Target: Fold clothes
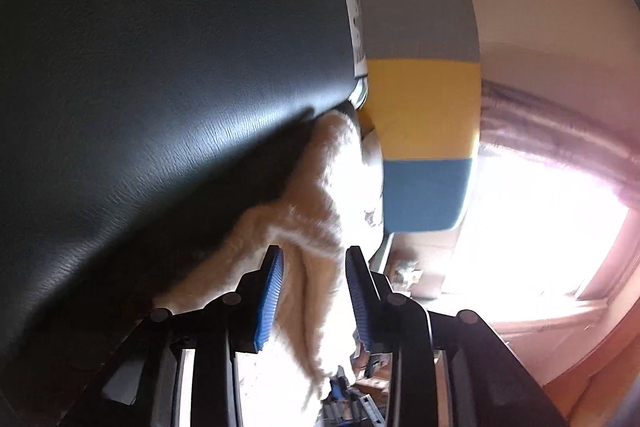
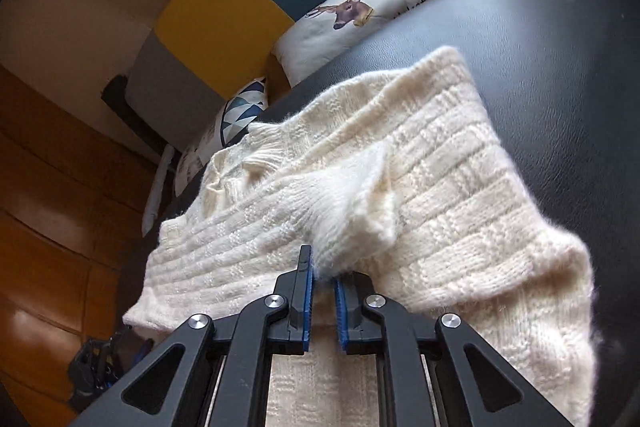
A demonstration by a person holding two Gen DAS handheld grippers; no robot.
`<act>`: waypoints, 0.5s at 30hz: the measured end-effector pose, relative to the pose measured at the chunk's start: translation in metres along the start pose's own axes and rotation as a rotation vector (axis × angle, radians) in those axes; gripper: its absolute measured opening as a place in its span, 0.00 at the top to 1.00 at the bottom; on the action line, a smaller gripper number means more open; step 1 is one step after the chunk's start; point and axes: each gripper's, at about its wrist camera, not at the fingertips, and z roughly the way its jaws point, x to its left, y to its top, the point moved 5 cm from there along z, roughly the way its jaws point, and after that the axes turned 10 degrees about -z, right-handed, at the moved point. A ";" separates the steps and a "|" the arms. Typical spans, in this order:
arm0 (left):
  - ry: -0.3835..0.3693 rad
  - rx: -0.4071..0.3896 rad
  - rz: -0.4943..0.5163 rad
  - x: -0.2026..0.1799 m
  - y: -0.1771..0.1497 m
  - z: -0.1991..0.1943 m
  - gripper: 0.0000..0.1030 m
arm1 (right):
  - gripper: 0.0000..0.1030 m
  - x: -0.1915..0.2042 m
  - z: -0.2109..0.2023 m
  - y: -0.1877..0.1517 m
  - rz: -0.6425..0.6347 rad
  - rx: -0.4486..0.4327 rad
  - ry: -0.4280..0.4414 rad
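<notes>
A cream knitted sweater [image 2: 420, 195] lies partly folded on a black leather surface [image 2: 560, 75]. One sleeve lies across its body, with the cuff [image 2: 352, 227] toward me. My right gripper [image 2: 322, 269] is shut on that cuff, its blue pads pinching the fuzzy knit. In the left wrist view the sweater [image 1: 316, 227] hangs off the edge of the black surface [image 1: 160, 67]. My left gripper [image 1: 314, 259] has its jaws open, with a fold of the sweater running between the blue pads [image 1: 272, 291] without being squeezed.
A chair back in grey, yellow and blue bands [image 2: 240, 7] stands behind the surface, also in the left wrist view [image 1: 424, 99]. A deer-print cushion [image 2: 352, 15] and a triangle-print cushion [image 2: 240, 115] lean there. A bright window [image 1: 540, 219] and orange wooden panels [image 2: 52, 207] surround.
</notes>
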 end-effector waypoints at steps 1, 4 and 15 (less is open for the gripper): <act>-0.009 -0.006 -0.008 0.001 0.001 -0.004 0.70 | 0.87 -0.003 0.000 0.000 0.024 -0.004 0.026; -0.017 -0.007 -0.019 0.002 0.005 -0.007 0.69 | 0.65 -0.009 -0.004 0.000 0.104 -0.035 0.080; 0.012 0.059 -0.115 0.003 0.011 0.024 0.69 | 0.48 -0.012 -0.007 0.006 0.235 -0.093 0.196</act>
